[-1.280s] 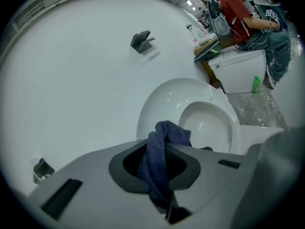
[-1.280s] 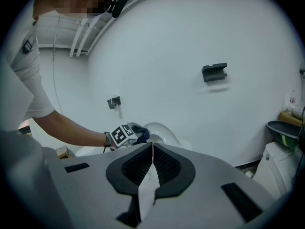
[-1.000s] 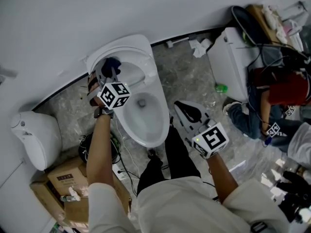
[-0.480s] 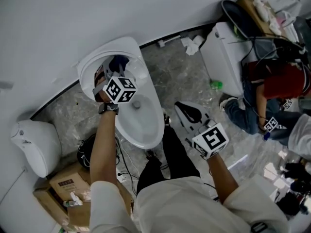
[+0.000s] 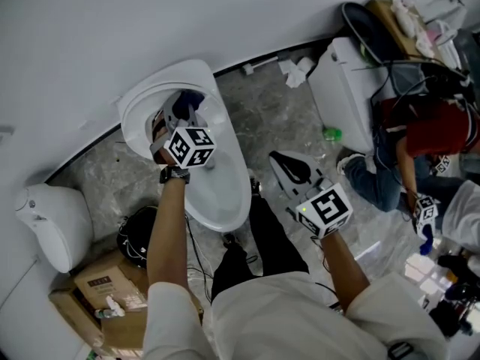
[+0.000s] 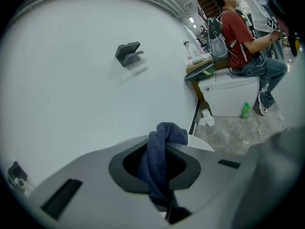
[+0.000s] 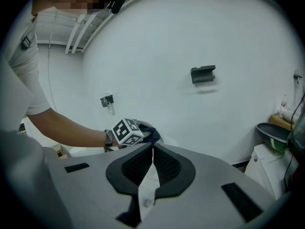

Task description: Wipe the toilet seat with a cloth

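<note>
Cloth [image 6: 161,152]: dark blue terry, soft and looped, bunched into a rope-like twist; held above the rear of the bowl at 11 o'clock in the head view; contact with the porcelain cannot be told.
Left gripper [image 5: 175,115]: jaws clamped on the cloth's lower part, with the folded top bulging out past the tips; grey moulded shell, black ribbed pads; pointed towards 12 o'clock over the bowl.
Right gripper [image 7: 152,151]: jaws pressed together with nothing between them; the same grey shell and black honeycomb-textured pads; held clear of the toilet at 3 o'clock of the bowl.
Toilet [image 5: 238,195]: glossy white ceramic, an egg-shaped bowl with its narrow end towards 6 o'clock.
Lid [image 5: 139,105]: white, oval and smooth, raised at the bowl's 11 o'clock end against the wall.
Wall [image 5: 112,28]: plain matt white.
Bracket [image 6: 128,54]: small, dark and angular, fixed to the wall.
Floor [image 5: 274,122]: grey marbled stone, polished.
Second toilet [image 5: 52,216]: white and rounded, at 9 o'clock of the head view.
Box [image 5: 94,287]: brown cardboard, at 7 o'clock.
Bottle [image 5: 332,133]: small, green, lying on the floor at 2 o'clock.
Person [image 5: 431,137]: red top and blue jeans, seated at 3 o'clock.
</note>
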Available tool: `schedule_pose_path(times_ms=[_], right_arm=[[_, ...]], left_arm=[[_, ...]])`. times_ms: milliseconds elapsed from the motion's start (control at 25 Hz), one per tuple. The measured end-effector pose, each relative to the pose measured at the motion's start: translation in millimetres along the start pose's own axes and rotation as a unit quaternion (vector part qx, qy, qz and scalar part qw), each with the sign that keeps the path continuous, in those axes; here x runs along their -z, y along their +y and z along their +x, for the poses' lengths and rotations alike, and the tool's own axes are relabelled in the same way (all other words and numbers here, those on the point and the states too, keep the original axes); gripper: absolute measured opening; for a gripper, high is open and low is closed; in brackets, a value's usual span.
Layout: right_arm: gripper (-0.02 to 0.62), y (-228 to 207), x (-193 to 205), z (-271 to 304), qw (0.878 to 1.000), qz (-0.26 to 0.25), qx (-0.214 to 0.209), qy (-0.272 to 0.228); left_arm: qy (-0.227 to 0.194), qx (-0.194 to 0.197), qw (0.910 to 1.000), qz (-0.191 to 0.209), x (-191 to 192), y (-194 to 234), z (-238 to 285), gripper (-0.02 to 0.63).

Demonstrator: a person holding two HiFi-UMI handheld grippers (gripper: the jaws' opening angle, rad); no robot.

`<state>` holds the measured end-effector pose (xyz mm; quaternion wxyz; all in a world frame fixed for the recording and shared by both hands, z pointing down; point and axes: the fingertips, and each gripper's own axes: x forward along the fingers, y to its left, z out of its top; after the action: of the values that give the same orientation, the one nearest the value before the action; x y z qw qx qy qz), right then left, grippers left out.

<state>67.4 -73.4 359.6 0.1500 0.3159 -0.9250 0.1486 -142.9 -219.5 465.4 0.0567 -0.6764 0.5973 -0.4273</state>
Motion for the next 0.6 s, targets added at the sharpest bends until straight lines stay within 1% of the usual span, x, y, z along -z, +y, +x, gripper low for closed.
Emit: schedule_pose_path(times_ms=[160, 320, 480, 600], right_arm=[[0.029, -3, -16, 17, 1.000, -0.014, -0.011, -0.007], [0.031, 1, -32, 33, 0.999, -0.030, -0.028, -0.010], [0.031, 8, -49, 57, 0.998, -0.046, -0.050, -0.018], [0.031, 14, -60, 76, 0.996, -0.058, -0.069, -0.017]], left_arm=[[-0.017, -0.007, 0.9987, -0.047, 4, 11, -22, 0.032], [-0.029, -0.015, 0.9954, -0.089, 13, 26, -59, 0.032], [-0.039, -0.035, 0.9894, -0.136, 21, 51, -102, 0.032], [-0.044, -0.053, 0.9830, -0.170, 26, 71, -133, 0.032]])
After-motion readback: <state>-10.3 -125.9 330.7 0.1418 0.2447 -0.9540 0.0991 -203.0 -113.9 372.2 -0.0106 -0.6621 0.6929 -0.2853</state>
